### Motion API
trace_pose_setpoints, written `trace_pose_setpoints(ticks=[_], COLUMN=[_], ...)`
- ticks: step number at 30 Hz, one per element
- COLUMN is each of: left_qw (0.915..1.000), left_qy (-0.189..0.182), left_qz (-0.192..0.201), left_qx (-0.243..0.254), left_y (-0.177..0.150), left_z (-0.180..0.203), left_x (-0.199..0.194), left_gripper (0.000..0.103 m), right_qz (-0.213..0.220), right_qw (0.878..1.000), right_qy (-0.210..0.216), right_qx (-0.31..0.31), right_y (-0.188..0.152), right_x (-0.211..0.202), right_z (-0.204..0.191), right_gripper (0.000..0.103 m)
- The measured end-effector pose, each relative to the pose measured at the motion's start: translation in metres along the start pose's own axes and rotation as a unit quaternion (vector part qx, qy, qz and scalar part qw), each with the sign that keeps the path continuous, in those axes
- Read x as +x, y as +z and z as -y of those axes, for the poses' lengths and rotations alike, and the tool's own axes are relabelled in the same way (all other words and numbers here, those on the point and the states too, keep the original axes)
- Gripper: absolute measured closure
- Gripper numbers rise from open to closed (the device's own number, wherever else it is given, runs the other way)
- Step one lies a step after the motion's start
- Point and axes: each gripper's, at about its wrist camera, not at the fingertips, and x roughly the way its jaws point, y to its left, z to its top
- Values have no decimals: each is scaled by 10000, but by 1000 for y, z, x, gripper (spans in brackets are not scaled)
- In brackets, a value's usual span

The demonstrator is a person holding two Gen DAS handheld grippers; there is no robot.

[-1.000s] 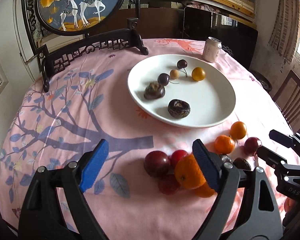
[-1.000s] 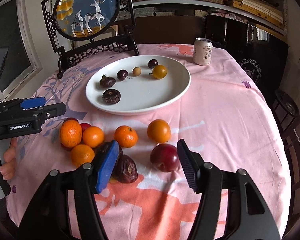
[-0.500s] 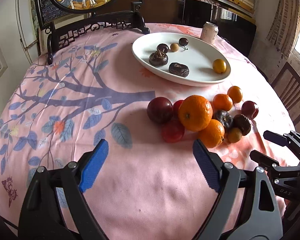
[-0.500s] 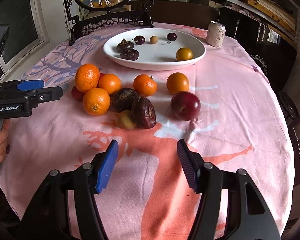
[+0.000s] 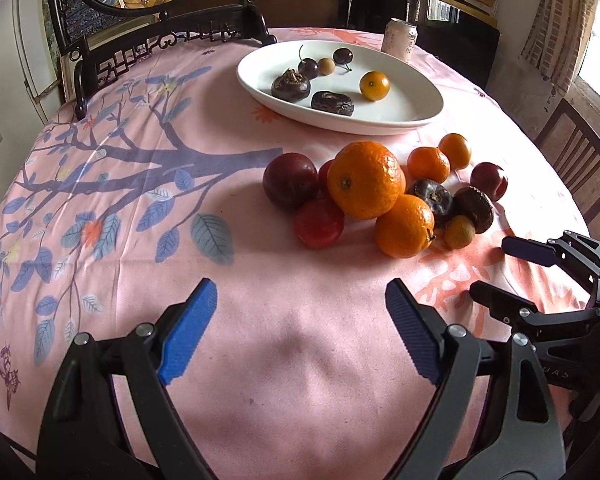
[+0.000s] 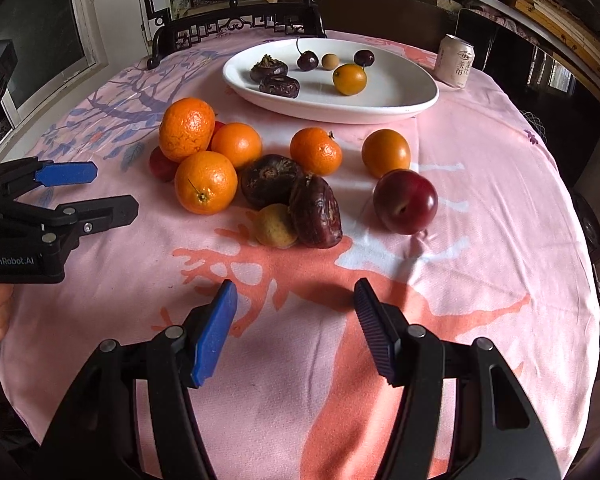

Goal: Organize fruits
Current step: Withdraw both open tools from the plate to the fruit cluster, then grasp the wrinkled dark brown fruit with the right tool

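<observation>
Claws [image 5: 300,322] withdrawn; plate [image 5: 420,114] six-fruited

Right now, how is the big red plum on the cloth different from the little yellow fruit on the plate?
The plum is dark red; the yellow fruit is golden orange. The plum looks bigger, though it is also nearer the camera. The plum sits on the pink tablecloth, apart from the pile, while the yellow fruit lies on the white plate among small dark fruits. Both are round, smooth and untouched.
</observation>
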Motion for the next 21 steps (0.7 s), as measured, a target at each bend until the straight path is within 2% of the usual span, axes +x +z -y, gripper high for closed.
trace_pose_setpoints(ticks=[5, 7, 15, 18, 21], left_qw=[10000, 10000, 9999, 9999, 9999], left_qy=[-26, -42, -97, -114, -105], left_qz=[-21, -30, -38, -24, -57], left_qx=[-3, -6, -6, -6, -38], left_y=[1, 1, 2, 3, 4], left_z=[-1, -2, -5, -6, -8], left_x=[2, 2, 5, 5, 7], left_gripper=[15, 15, 15, 15, 15], right_qz=[279, 375, 318, 306, 159], right_qw=[9988, 9983, 9983, 9977, 9963], right_qy=[176, 125, -78, -63, 25], right_qx=[368, 434, 472, 596, 849], right_y=[13, 20, 37, 41, 44], right_x=[-7, -8, 4, 7, 16], right_z=[11, 14, 14, 19, 32], right_gripper=[42, 46, 53, 64, 70])
